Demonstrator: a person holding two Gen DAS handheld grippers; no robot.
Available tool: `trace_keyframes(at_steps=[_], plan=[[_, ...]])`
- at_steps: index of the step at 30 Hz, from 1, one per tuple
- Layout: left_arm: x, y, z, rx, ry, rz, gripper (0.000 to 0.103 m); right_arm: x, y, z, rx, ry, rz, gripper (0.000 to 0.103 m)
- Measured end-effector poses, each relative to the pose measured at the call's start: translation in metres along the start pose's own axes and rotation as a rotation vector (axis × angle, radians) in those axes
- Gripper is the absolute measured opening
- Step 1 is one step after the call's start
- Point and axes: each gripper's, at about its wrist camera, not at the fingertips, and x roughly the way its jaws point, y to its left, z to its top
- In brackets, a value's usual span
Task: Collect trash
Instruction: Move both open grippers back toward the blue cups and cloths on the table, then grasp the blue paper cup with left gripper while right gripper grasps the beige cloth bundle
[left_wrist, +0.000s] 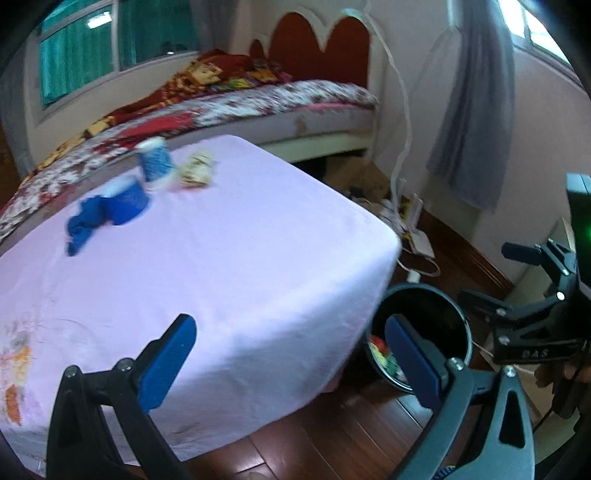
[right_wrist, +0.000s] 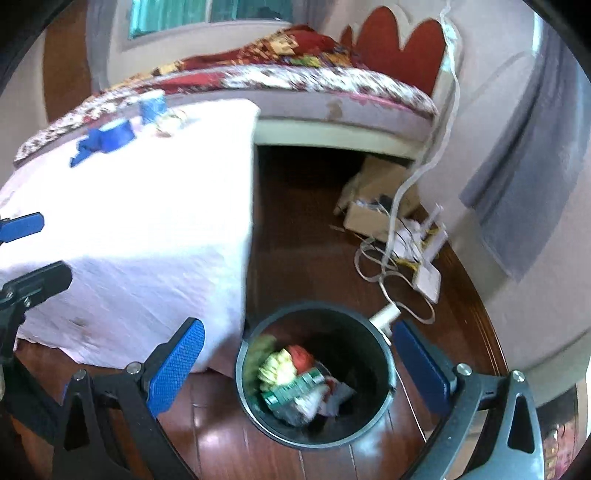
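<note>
A bedroom's pink-clothed tabletop (left_wrist: 207, 258) carries blue cups and crumpled trash (left_wrist: 195, 171) near its far edge; beside it, the floor bin (right_wrist: 314, 373) holds wrappers. Right claw (right_wrist: 295, 363) hangs spread and empty above the bin; left claw (left_wrist: 291, 358), equally apart, faces the tabletop.

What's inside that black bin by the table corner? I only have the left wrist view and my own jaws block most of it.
Observer: The bin already holds crumpled trash: yellow, red and green wrappers plus white paper.
Operator: Is the right gripper carrying anything?
Observer: No, the right gripper hangs above the bin with its jaws wide open and nothing between them.
Operator: Any trash on the floor near it?
Observer: None visible, only a white power adapter and looped cables beyond the bin.
</note>
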Motion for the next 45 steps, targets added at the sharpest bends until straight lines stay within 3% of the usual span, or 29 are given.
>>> trace_keyframes(at_steps=[5,10,20,24,30,45], plan=[[-0.012,0.053,0.008,-0.060,-0.035,0.088,0.102,-0.003,0.033,0.028,-0.008,-0.074,0.085,0.103],[-0.017,0.105,0.010,-0.117,-0.049,0.160,0.102,0.015,0.078,0.058,-0.012,-0.052,0.176,0.103],[-0.014,0.189,0.005,-0.227,-0.064,0.204,0.100,0.029,0.141,0.103,-0.049,-0.095,0.190,0.103],[-0.006,0.203,0.008,-0.226,-0.067,0.230,0.099,0.045,0.150,0.112,-0.041,-0.094,0.175,0.103],[0.018,0.212,0.031,-0.229,-0.076,0.208,0.096,0.069,0.150,0.138,-0.034,-0.089,0.155,0.103],[0.116,0.212,0.098,-0.222,-0.044,0.192,0.096,0.142,0.122,0.213,-0.021,-0.073,0.122,0.103]])
